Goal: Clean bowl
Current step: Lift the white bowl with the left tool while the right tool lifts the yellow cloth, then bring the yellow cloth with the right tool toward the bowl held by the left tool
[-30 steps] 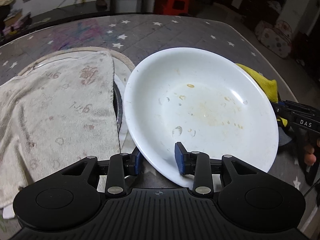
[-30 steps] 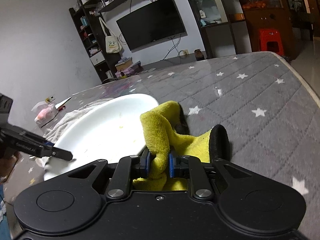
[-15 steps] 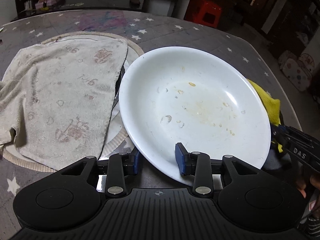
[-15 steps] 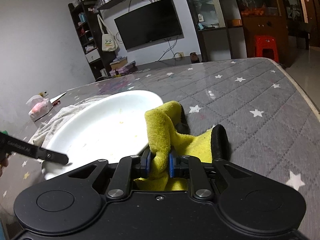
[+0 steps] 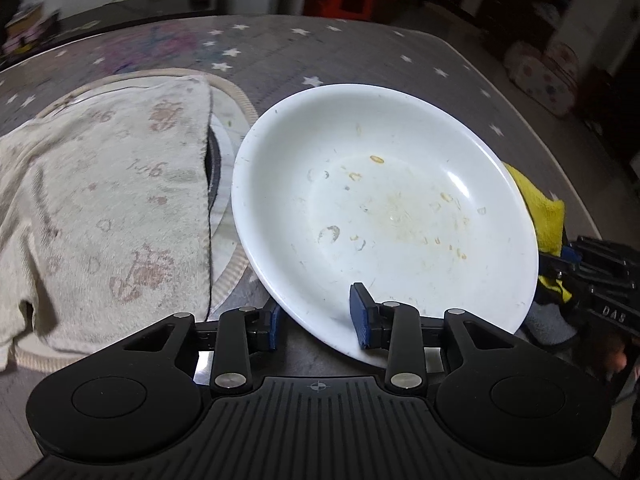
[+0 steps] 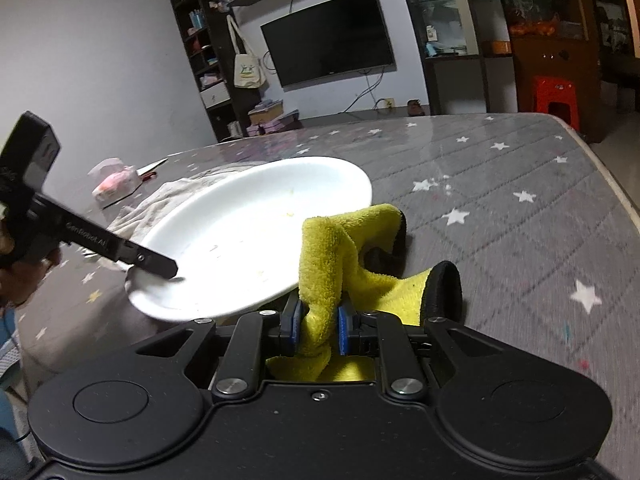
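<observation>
surface: grey star-print table (image 6: 520, 184), TV (image 6: 328, 38) on far wall | bowl (image 5: 384, 216) tilted near right edge, rim pinched by left gripper (image 5: 316, 316) | right gripper (image 6: 318, 326) clamps yellow cloth (image 6: 324, 264) | cloth partly hidden behind bowl

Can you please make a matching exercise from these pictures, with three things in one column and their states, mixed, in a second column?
Things:
1. white bowl
2. yellow cloth
3. beige towel

States:
a. pinched between the fingers of the right gripper
b. spread flat on the table, beside the bowl
c. tilted, rim between the fingers of the left gripper, with food stains inside

Pairs: 1-c, 2-a, 3-b
</observation>
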Demonstrator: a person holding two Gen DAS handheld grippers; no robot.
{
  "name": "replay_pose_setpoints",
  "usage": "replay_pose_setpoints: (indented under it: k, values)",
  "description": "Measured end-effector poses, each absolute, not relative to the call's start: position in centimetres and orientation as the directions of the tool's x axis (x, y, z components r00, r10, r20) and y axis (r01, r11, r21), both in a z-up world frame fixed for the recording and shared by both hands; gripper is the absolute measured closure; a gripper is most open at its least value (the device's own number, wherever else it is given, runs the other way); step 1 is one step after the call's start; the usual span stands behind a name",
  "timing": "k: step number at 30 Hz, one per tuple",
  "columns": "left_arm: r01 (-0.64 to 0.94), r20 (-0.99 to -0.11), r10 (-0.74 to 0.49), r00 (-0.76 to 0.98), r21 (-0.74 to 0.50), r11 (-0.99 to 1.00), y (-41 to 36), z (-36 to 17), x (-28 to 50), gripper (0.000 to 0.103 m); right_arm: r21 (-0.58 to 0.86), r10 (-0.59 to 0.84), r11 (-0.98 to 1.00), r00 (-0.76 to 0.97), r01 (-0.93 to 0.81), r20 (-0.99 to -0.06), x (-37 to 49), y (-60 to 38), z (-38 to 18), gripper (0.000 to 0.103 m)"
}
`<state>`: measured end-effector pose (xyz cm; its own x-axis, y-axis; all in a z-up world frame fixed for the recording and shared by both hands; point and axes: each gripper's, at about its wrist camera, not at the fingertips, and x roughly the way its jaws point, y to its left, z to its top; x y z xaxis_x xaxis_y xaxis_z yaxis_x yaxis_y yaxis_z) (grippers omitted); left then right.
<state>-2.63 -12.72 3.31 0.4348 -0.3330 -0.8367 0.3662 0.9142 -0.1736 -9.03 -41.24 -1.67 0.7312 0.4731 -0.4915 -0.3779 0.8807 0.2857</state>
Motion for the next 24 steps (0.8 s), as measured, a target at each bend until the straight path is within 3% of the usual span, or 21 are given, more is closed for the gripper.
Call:
replay_pose_setpoints:
  k: [10,24]
  values:
    - [0.481,-0.839,-0.382,0.389,-0.168,0.86,-12.4,3.2,-1.5,0.066,0.416,0.527,0.84,0.712,-0.35,-0.465,-6.9,-43.3,-2.4,0.084]
    - [0.556,-0.838,-0.402,0.369,-0.148,0.818,-12.4,3.1,-0.3,0.065,0.444,0.5,0.845,0.738,-0.299,-0.454,-3.4,-44.7,-2.6,0.084]
